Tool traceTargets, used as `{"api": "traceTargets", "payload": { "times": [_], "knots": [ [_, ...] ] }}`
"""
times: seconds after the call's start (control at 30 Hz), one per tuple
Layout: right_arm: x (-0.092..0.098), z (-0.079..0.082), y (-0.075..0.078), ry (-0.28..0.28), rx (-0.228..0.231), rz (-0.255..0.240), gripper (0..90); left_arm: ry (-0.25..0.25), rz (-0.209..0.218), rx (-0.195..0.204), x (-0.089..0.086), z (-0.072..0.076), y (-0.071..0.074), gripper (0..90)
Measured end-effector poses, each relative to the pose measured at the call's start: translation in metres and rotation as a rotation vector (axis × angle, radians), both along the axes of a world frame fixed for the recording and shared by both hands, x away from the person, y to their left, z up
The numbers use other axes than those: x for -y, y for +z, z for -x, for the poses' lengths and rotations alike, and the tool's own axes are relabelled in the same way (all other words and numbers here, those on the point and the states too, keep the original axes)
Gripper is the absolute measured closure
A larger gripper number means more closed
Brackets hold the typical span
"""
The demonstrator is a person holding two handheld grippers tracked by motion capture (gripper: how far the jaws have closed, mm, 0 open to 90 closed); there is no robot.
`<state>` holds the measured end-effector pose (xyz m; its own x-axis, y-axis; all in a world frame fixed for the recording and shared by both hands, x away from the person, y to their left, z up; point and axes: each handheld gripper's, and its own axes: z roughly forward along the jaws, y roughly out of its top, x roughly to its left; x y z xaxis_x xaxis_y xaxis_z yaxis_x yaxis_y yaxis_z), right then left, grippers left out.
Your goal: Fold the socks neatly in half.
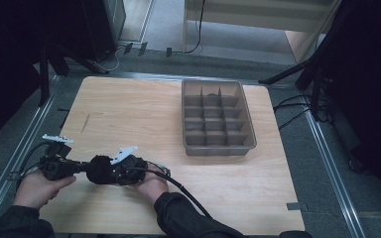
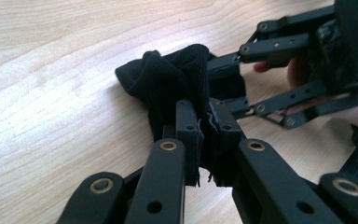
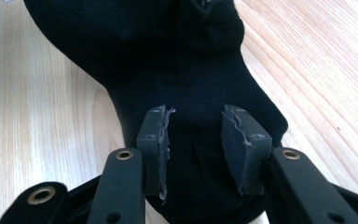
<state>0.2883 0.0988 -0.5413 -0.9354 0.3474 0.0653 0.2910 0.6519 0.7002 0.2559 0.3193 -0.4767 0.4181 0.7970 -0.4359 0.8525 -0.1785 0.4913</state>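
Clamping a fold of the black sock, the left gripper is seen with its jaws pressed together on the fabric. The right gripper is shown with jaws apart, the sock's other end lying between the pads (no pinch is evident). In the high view the sock is stretched left to right between both grippers, near the table's front edge, well apart from the compartment tray.
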Motion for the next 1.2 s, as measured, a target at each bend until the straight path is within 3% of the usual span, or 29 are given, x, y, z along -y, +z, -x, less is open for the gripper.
{"api": "traceTargets", "payload": {
  "times": [0.37, 0.47, 0.63, 0.87, 1.03, 1.2],
  "knots": [
    [-0.018, 0.004, -0.003, -0.006, 0.020, -0.031, 60.5, -0.004, -0.008, -0.001, 0.008, -0.007, 0.002, 83.6],
    [-0.019, 0.002, -0.002, 0.008, -0.003, -0.032, 59.0, -0.008, -0.022, -0.007, 0.009, -0.007, 0.000, 83.6],
    [-0.009, -0.002, 0.007, 0.029, -0.019, -0.024, 57.0, -0.002, -0.038, -0.009, 0.007, -0.006, -0.001, 83.6],
    [0.016, -0.009, 0.026, 0.009, 0.017, -0.049, 60.2, 0.000, -0.043, -0.015, 0.007, -0.006, -0.001, 83.4],
    [0.027, -0.014, 0.016, -0.008, -0.015, -0.024, 61.5, -0.001, -0.051, -0.019, 0.008, -0.008, -0.001, 83.2],
    [0.024, -0.013, 0.007, 0.009, -0.033, -0.018, 62.0, 0.004, -0.066, -0.031, 0.012, -0.010, -0.002, 83.3]
  ]
}}
